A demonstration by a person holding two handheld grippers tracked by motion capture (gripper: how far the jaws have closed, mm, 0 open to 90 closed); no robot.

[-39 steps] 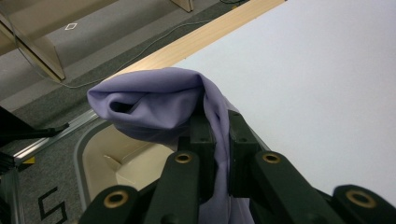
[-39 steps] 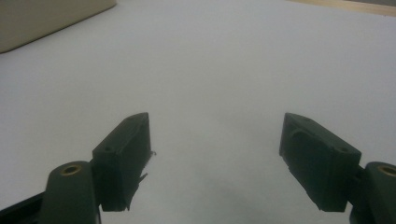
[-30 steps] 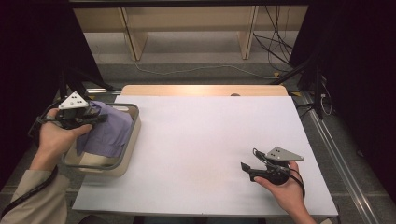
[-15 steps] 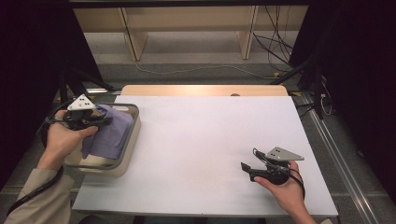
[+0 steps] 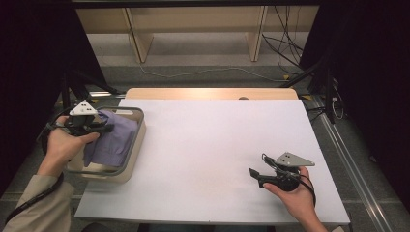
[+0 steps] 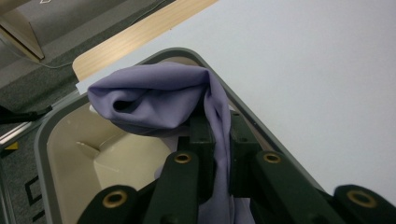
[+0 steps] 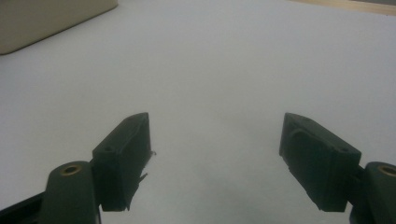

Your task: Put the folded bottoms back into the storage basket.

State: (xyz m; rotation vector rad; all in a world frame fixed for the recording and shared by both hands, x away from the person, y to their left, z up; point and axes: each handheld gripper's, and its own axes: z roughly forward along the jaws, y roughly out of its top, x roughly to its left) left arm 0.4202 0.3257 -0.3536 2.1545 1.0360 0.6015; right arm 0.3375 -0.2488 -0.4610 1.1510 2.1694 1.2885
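Lilac cloth (image 6: pixel 159 100) pinched in my left gripper (image 6: pixel 219 140) over beige bin (image 5: pixel 138 140) | I lift slowly, clearing the rim | right gripper (image 7: pixel 215 154) wide, idle on desk (image 5: pixel 217 145)

bright table, dark surroundings, soft focus

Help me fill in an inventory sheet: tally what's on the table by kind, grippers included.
Purple cloth: 1
Beige bin with grey rim: 1
Handheld grippers: 2, the left gripper with jaws shut on the cloth, the right gripper with jaws open
Total: 4
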